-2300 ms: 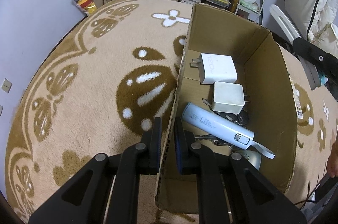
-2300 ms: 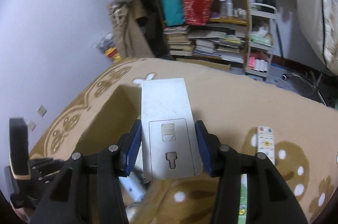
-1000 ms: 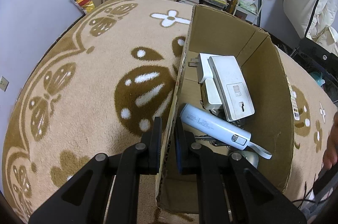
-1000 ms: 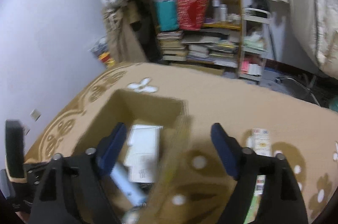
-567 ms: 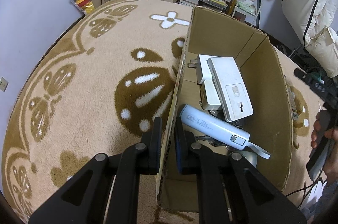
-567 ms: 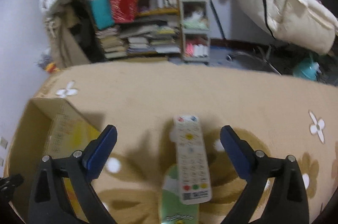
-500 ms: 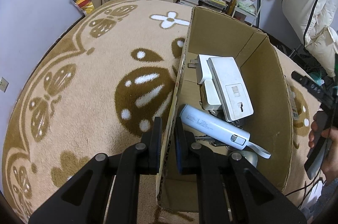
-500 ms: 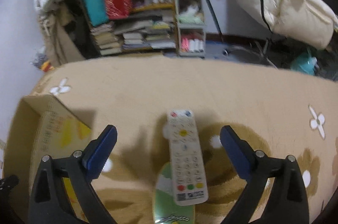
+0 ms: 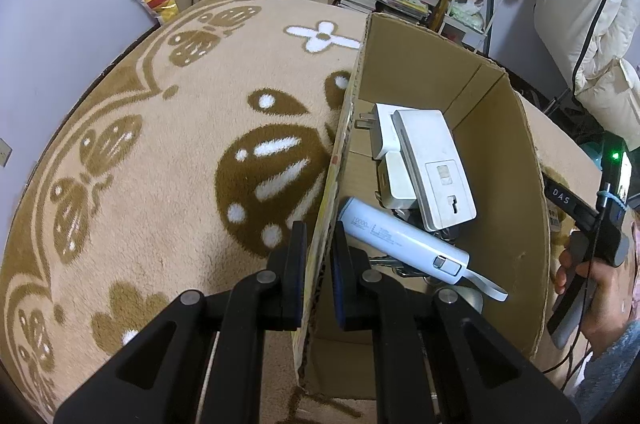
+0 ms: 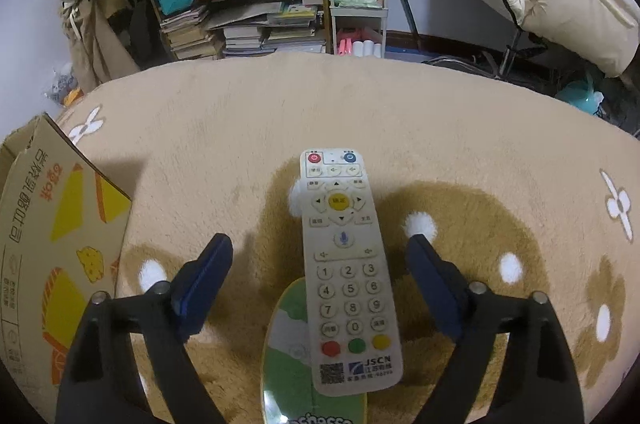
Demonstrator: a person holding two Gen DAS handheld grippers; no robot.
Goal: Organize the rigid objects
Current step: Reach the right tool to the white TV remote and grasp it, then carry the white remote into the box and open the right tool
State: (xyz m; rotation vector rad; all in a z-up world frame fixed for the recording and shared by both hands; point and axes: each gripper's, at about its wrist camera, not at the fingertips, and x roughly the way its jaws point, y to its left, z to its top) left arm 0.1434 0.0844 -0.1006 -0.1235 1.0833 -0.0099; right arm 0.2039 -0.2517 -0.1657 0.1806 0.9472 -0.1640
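Two tongs are at work: the left gripper stays clamped on the cardboard box wall, while the right gripper, emptied since the white adapter was dropped inside, is spread wide over the remote control at mid-rug.

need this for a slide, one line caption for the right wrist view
Open right gripper poised over a white remote lying partly on a green oval item on the rug, cardboard box at left.

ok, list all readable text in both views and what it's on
"JSCN": white remote control, bottom edge; the line beneath is too small to read.
"1" to "0": its number keys.
"DAS": black right gripper body.
"10000": pale blue cylindrical power bank, faint.
Orange characters on the cardboard box: unreadable.
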